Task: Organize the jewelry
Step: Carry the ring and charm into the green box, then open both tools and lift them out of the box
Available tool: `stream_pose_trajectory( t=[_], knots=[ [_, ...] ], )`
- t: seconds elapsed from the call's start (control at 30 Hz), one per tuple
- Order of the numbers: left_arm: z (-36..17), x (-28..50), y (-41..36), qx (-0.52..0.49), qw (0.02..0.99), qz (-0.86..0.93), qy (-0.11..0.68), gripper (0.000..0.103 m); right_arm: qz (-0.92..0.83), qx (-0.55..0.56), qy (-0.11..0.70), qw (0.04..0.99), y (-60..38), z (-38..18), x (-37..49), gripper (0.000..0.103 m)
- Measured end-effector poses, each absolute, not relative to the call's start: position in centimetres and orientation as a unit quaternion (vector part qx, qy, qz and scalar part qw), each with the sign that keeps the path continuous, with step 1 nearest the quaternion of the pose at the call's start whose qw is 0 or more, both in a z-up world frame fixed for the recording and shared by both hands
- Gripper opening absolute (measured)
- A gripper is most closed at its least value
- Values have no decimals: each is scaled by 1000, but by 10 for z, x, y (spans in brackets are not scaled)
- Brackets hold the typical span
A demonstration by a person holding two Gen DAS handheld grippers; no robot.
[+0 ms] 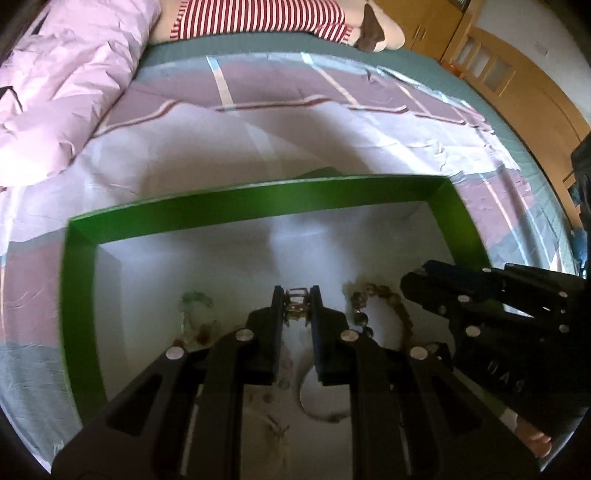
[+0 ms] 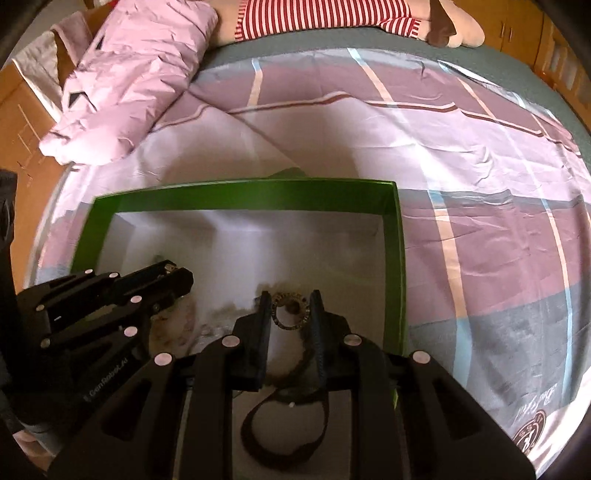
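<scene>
A green-rimmed box (image 1: 258, 201) with a white floor lies on the bed; it also shows in the right wrist view (image 2: 243, 192). My left gripper (image 1: 296, 306) is inside it, shut on a small gold chain piece (image 1: 295, 301). A brown bead bracelet (image 1: 384, 306) lies just right of it, and a pale green necklace (image 1: 192, 306) to the left. My right gripper (image 2: 290, 310) is inside the box, shut on a round watch face (image 2: 290, 308); its dark strap (image 2: 288, 424) hangs below. Each gripper shows in the other view: the right (image 1: 421, 280), the left (image 2: 184, 277).
A plaid pink and grey bedsheet (image 2: 480, 184) surrounds the box. A pink crumpled duvet (image 1: 66, 85) lies far left. A striped red-and-white plush toy (image 1: 258, 18) lies at the bed's far edge. Wooden cabinets (image 1: 491, 70) stand at the right.
</scene>
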State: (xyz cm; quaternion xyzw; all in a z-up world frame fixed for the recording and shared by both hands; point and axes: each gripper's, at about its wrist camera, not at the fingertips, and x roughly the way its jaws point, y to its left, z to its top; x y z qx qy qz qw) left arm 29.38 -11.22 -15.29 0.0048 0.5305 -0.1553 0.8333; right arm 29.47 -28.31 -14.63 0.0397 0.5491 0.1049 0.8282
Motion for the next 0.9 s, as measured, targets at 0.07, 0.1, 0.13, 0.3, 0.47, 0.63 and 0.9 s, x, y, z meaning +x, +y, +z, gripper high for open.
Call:
stream_pose_trajectory(
  t=[0.07, 0.1, 0.13, 0.3, 0.47, 0.63, 0.9],
  knots=[
    [-158, 297, -113, 4, 830, -153, 537, 13, 93, 32, 543, 834, -283, -148, 297, 21],
    [-158, 298, -112, -7, 828, -156, 539, 13, 91, 29, 542, 835, -281, -148, 299, 21],
    [-158, 299, -111, -13, 829, -155, 537, 13, 86, 28, 542, 836, -281, -149, 300, 21],
    [-163, 301, -112, -9, 823, -147, 549, 14, 75, 9, 538, 840, -277, -151, 303, 21],
    [-169, 304, -103, -32, 816, -133, 562, 14, 65, 18, 539, 839, -278, -151, 306, 21],
    [-169, 305, -101, -37, 817, -127, 562, 25, 68, 24, 540, 839, -279, -151, 306, 24],
    [-153, 297, -85, -63, 840, -94, 530, 73, 78, 35, 528, 845, -280, -145, 300, 45]
  ],
)
